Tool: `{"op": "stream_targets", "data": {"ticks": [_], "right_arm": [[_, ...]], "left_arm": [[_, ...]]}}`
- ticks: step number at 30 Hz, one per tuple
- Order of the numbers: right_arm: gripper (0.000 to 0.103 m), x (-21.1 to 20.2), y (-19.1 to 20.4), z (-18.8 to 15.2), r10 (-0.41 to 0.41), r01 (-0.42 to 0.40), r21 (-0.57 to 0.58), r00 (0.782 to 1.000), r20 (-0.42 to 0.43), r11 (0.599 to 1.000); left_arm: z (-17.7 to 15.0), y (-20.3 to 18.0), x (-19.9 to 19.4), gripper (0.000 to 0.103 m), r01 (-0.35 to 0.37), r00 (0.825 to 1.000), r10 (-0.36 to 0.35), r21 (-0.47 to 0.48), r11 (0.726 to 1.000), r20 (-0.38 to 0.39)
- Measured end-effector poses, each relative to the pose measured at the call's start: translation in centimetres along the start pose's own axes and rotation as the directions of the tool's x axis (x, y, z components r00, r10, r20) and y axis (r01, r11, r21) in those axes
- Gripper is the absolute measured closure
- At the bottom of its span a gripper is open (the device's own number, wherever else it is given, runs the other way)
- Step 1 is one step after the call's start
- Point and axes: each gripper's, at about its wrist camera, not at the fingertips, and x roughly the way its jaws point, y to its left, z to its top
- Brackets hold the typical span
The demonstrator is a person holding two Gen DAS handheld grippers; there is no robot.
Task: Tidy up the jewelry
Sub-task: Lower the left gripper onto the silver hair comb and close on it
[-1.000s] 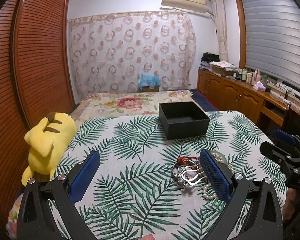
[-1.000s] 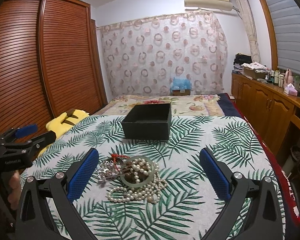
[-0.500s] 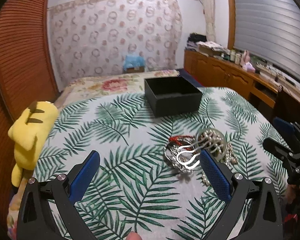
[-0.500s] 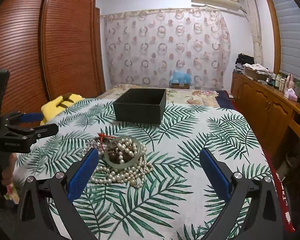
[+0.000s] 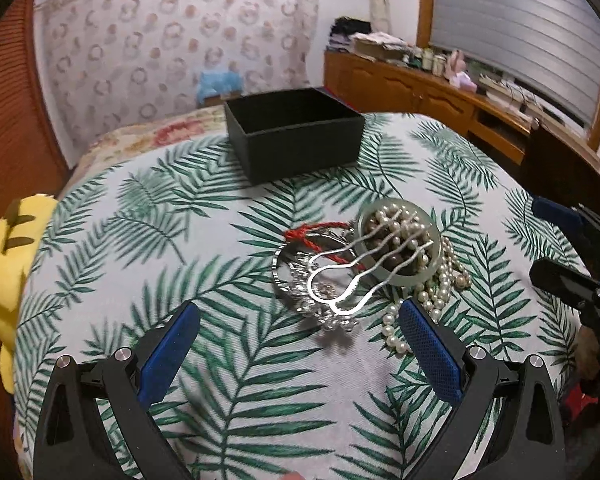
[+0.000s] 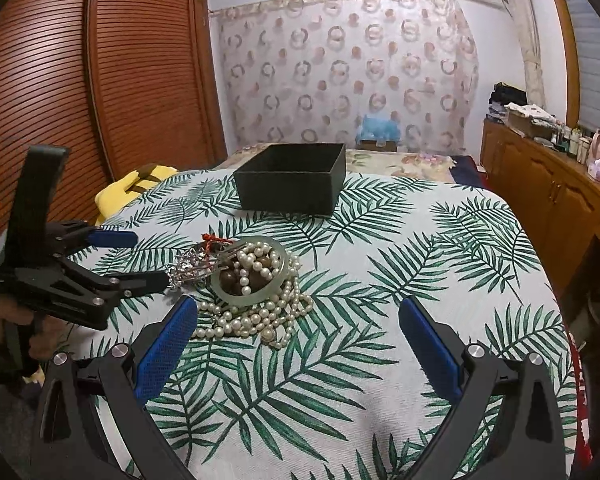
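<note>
A jewelry pile lies on the leaf-print cloth: a pale green bangle (image 5: 400, 276) (image 6: 251, 296), a pearl necklace (image 5: 440, 284) (image 6: 259, 320), a silver hair comb (image 5: 364, 264), a red cord (image 5: 320, 236) and a silver crystal piece (image 5: 312, 300). An empty black box (image 5: 295, 136) (image 6: 291, 180) stands behind the pile. My left gripper (image 5: 300, 352) is open, just short of the pile; it also shows in the right wrist view (image 6: 139, 258). My right gripper (image 6: 300, 344) is open, with the pile by its left finger; it also shows in the left wrist view (image 5: 556, 240).
A yellow plush toy (image 5: 3, 264) (image 6: 135, 184) lies at the cloth's left edge. A wooden wardrobe (image 6: 79, 100) stands to the left. A wooden sideboard (image 5: 440, 96) with clutter runs along the right wall. The bed (image 6: 400, 160) continues behind the box.
Both grippers have moved forward and down toward the jewelry pile, which now looks larger and closer. The left gripper has swung right. Both have stayed open.
</note>
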Motion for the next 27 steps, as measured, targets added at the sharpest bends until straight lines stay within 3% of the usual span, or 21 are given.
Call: {"op": "stream_targets", "data": {"ticks": [5, 14, 16, 18, 27], "right_arm": [[0.002, 0.1, -0.2, 0.2, 0.003, -0.003, -0.008, 1.0, -0.009, 1.0], [0.002, 0.9, -0.1, 0.7, 0.011, -0.012, -0.034, 0.999, -0.032, 0.999], [0.002, 1.0, 0.0, 0.7, 0.013, -0.014, -0.039, 0.999, -0.036, 0.999], [0.002, 1.2, 0.1, 0.8, 0.015, -0.017, -0.043, 0.999, -0.04, 0.999], [0.002, 1.9, 0.6, 1.2, 0.023, -0.026, -0.062, 0.998, -0.053, 0.998]], "left_arm": [[0.5, -0.5, 1.6, 0.007, 0.023, 0.999, -0.022, 0.028, 0.999, -0.032], [0.9, -0.9, 4.0, 0.03, 0.043, 0.995, -0.038, 0.051, 0.998, -0.096], [0.9, -0.9, 3.9, 0.043, 0.035, 0.996, -0.031, 0.052, 0.998, -0.084], [0.7, -0.4, 3.5, 0.049, 0.047, 0.996, -0.044, 0.033, 0.998, -0.079], [-0.4, 0.9, 1.9, 0.051, 0.076, 0.996, -0.077, -0.022, 0.997, -0.045]]}}
